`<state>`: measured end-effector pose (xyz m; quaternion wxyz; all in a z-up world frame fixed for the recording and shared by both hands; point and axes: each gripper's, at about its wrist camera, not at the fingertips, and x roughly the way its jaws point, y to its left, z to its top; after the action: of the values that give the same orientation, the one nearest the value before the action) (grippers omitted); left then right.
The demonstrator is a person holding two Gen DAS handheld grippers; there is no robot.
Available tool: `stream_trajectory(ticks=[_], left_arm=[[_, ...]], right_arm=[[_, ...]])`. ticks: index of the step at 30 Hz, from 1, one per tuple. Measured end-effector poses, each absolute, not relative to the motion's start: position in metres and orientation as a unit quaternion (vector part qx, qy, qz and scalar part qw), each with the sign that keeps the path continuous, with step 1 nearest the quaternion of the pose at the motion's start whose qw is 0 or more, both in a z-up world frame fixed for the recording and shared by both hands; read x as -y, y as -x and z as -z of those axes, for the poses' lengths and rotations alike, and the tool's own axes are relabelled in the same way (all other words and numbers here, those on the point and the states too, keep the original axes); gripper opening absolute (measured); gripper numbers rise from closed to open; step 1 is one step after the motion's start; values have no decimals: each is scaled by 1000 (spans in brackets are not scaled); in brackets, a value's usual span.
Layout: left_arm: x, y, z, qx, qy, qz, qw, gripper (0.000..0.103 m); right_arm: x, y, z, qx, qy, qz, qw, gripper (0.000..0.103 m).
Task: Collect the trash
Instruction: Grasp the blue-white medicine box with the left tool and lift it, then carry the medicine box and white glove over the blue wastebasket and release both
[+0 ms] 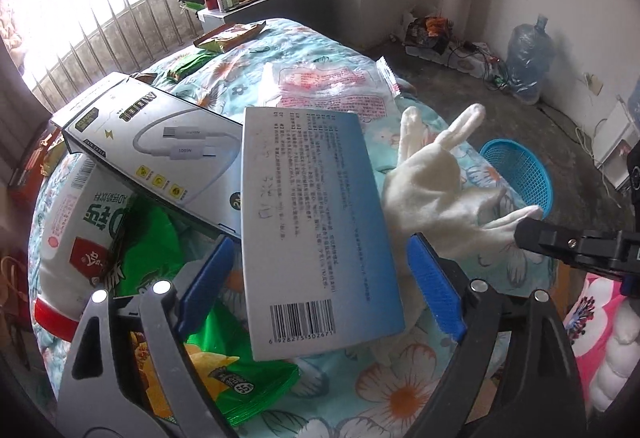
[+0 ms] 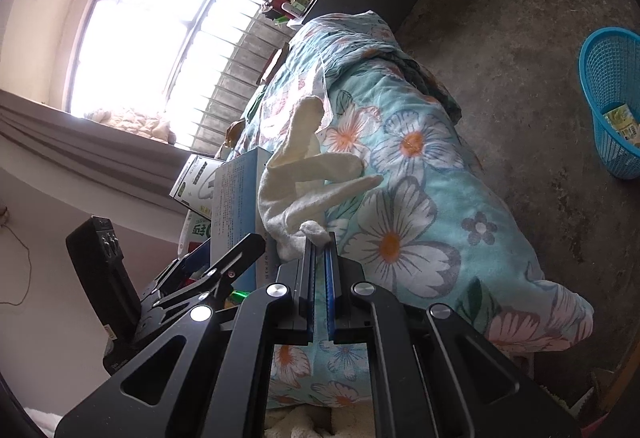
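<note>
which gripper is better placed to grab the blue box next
Left. The left gripper is open with its fingers either side of the blue box; the right gripper is shut on the white glove.

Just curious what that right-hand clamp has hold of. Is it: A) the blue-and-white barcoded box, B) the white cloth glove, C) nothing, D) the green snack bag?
B: the right gripper is shut on a fingertip of the white cloth glove, which lies on the floral quilt.

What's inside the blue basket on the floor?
The blue basket holds one yellow-green packet in the right wrist view. The basket's wall hides the rest of its bottom.
</note>
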<state>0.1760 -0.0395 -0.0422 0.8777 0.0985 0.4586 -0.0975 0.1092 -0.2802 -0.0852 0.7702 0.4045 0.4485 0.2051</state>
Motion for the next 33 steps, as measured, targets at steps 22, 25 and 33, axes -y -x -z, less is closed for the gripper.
stream_trajectory(ticks=[22, 25, 33], left_arm=[[10, -144, -8, -404, -26, 158, 901, 70], [11, -141, -26, -391, 0, 189, 901, 69], [30, -144, -33, -381, 8, 223, 897, 68]], right_arm=[[293, -104, 10, -352, -398, -253, 809, 3], [300, -101, -14, -326, -384, -252, 826, 3], [339, -86, -39, -288, -376, -212, 855, 3]])
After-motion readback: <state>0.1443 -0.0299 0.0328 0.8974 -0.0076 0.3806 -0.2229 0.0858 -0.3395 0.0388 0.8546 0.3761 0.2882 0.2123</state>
